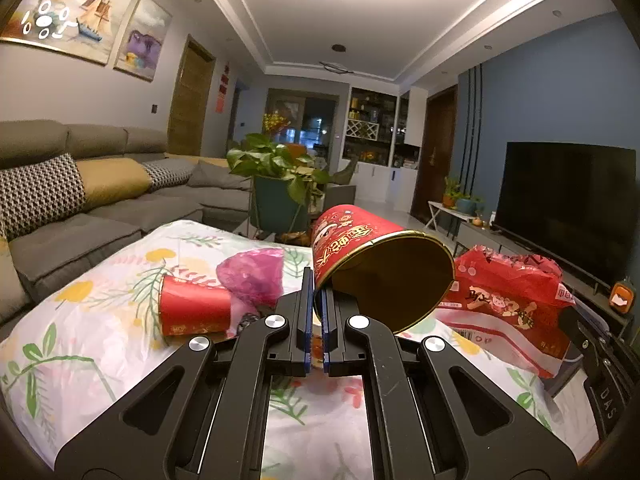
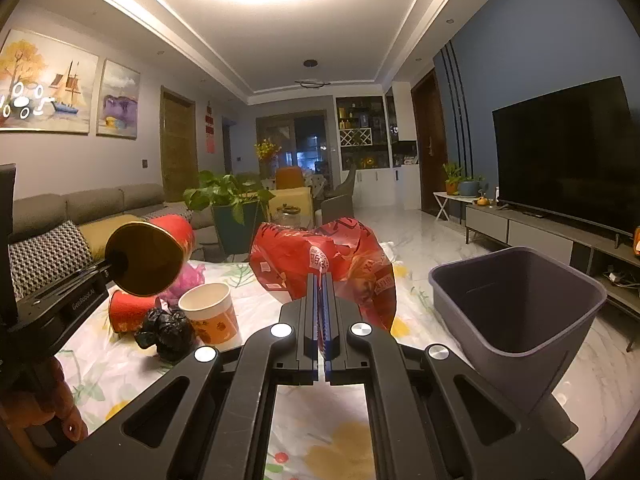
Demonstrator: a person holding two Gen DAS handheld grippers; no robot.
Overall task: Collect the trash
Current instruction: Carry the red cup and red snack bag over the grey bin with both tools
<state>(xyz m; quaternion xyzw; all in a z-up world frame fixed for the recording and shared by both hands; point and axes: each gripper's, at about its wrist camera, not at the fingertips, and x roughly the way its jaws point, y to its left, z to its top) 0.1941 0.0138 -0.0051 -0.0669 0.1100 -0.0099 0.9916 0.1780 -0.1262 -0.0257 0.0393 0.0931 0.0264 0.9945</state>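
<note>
Left hand-held gripper (image 1: 316, 304) is clamped on the rim of a red paper tub (image 1: 372, 256), lifted off the surface (image 1: 100, 344). Right hand-held gripper (image 2: 320, 304) is clamped on a red snack bag (image 2: 332, 256), also raised. The grey bin (image 2: 516, 312), right of the right hand-held gripper, appears empty: nothing deposited yet. Left of it remain a small red cup (image 2: 128, 314), black wad (image 2: 166, 330), orange-and-white cup (image 2: 210, 312) and pink wrapper (image 2: 190, 276). Floral cloth covers the surface; living room, sofa, television.

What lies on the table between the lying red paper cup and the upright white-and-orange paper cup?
In the right wrist view, a crumpled black plastic bag lies between the red paper cup and the white-and-orange paper cup, slightly nearer the camera.
</note>
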